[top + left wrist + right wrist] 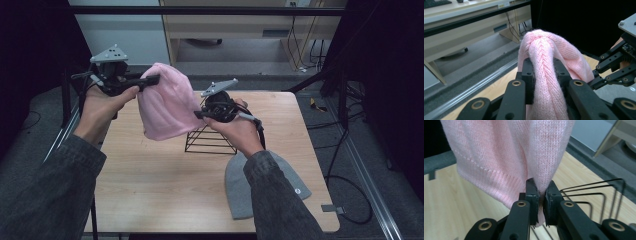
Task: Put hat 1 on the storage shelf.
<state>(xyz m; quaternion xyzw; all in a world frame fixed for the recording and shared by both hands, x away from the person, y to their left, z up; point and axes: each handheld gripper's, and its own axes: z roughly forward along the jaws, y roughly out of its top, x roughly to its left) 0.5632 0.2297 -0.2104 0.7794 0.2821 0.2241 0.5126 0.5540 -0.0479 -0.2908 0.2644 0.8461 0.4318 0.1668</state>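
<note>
Pink ribbed-knit beanie (166, 102) (soft, bunched) above black wire rack (210, 140)

We look down and forward over the counter (165, 180) from above; both gripper views sit close behind their jaws, sharing the pink hat (167, 102).

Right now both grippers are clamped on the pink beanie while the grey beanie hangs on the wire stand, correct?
Not quite. The grey beanie lies flat on the table, near the wire stand, as the high view shows. Both grippers are indeed clamped on the pink beanie.
</note>
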